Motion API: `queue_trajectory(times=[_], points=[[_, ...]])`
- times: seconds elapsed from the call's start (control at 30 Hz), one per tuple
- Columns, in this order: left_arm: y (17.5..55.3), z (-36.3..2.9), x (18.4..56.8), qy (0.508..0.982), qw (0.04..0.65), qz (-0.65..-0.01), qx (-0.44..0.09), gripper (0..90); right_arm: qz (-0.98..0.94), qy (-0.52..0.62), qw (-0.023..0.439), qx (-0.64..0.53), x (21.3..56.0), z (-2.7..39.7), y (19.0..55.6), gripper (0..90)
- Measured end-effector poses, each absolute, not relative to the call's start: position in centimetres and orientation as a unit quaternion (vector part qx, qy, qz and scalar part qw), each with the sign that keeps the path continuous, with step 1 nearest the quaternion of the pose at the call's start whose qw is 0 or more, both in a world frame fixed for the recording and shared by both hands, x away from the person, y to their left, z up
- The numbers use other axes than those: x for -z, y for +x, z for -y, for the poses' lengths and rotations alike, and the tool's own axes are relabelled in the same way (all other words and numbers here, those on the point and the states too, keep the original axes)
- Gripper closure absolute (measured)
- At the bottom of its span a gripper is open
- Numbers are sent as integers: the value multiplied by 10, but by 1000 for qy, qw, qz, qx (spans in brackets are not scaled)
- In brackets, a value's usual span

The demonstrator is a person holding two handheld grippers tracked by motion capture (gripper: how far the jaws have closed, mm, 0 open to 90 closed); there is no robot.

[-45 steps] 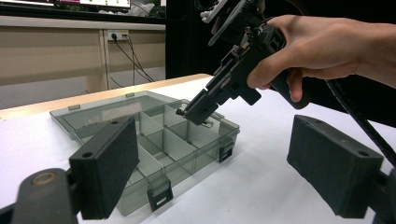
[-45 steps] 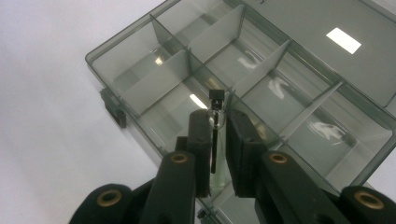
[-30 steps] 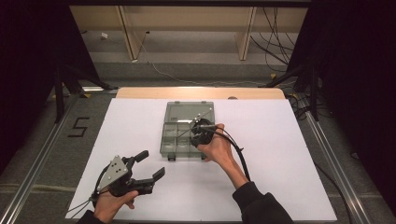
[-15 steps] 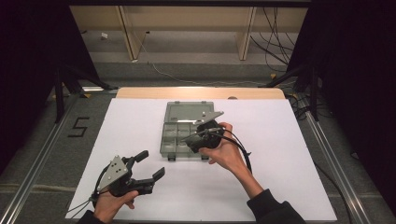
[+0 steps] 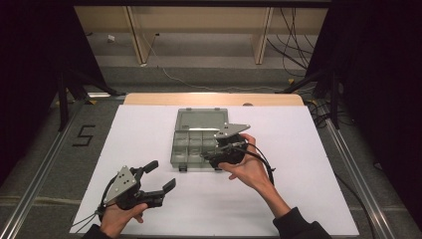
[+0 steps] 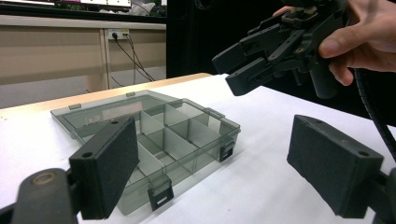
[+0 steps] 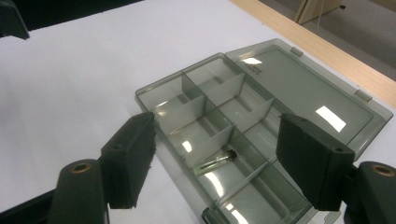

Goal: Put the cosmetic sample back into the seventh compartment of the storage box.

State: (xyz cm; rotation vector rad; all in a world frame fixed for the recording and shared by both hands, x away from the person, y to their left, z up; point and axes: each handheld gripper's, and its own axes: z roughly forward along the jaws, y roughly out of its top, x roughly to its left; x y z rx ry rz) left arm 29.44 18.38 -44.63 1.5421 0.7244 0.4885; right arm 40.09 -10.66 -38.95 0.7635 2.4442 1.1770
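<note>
A smoky clear compartment box (image 5: 175, 149) lies mid-table with its lid (image 5: 201, 118) folded back flat. In the right gripper view a small clear tube with a dark cap (image 7: 215, 163) lies in one near compartment of the box (image 7: 159, 91). My right gripper (image 5: 211, 158) hovers over the box's near right corner. Its jaws have just been opening, and it (image 7: 217, 126) is open with nothing held. Low at the table's front left, my left gripper (image 5: 161, 175) is open and empty. The left gripper (image 6: 212, 135) faces the box (image 6: 196, 158) and the right gripper (image 6: 231, 72).
White sheet covers the table (image 5: 298, 199), with a wooden strip (image 5: 214, 98) along its far edge. Metal rails (image 5: 356, 174) run down both sides. A "5" mark (image 5: 83, 135) is on the floor at left. A black cable (image 5: 266, 167) trails from the right gripper.
The right hand has drawn back from over the box to its near right corner and risen a little; its jaws went from nearly shut to wide. The left hand has kept still.
</note>
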Motion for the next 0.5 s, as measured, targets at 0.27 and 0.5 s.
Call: queue_trajectory(times=[0.27, 0.5], points=[[295, -184, 446, 675, 631, -317, -214, 155, -844, 268, 163, -434, 388, 114, 393, 252], [294, -184, 446, 675, 632, -315, -215, 155, -836, 269, 165, -448, 386, 120, 388, 239]])
